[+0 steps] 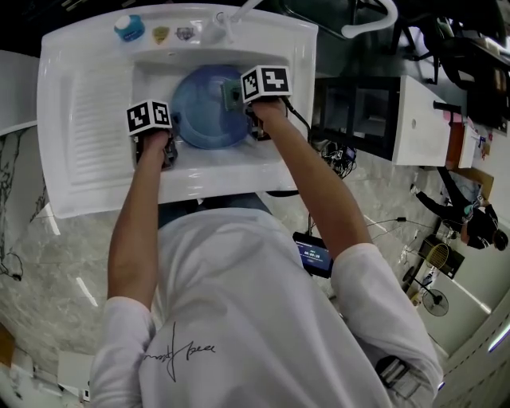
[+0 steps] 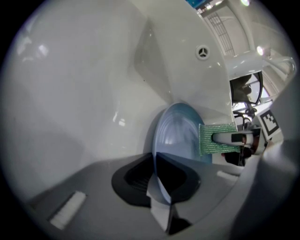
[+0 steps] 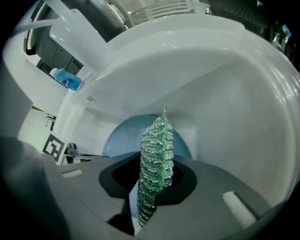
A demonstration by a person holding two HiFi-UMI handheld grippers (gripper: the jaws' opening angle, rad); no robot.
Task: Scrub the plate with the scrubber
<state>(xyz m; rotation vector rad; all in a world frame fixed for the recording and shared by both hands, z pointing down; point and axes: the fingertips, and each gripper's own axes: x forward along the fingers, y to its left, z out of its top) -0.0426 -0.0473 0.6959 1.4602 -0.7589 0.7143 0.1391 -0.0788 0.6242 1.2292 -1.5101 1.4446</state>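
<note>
A light blue plate [image 1: 203, 107] lies tilted in the white sink basin [image 1: 151, 76]. My left gripper [image 1: 169, 137] is shut on the plate's left rim; in the left gripper view the plate [image 2: 176, 133] runs edge-on between the jaws. My right gripper [image 1: 239, 100] is shut on a green scrubber [image 1: 231, 96] at the plate's right side. The right gripper view has the scrubber [image 3: 157, 161] standing upright between the jaws, with the plate [image 3: 126, 136] behind it. From the left gripper view the scrubber [image 2: 215, 139] shows flat against the plate's far rim.
A ribbed draining board [image 1: 92, 119] flanks the basin on the left. Along the sink's back edge stand a blue bottle [image 1: 129, 28] and the tap [image 1: 219, 24]. The basin's overflow hole [image 2: 202, 52] shows on the back wall. My torso fills the foreground.
</note>
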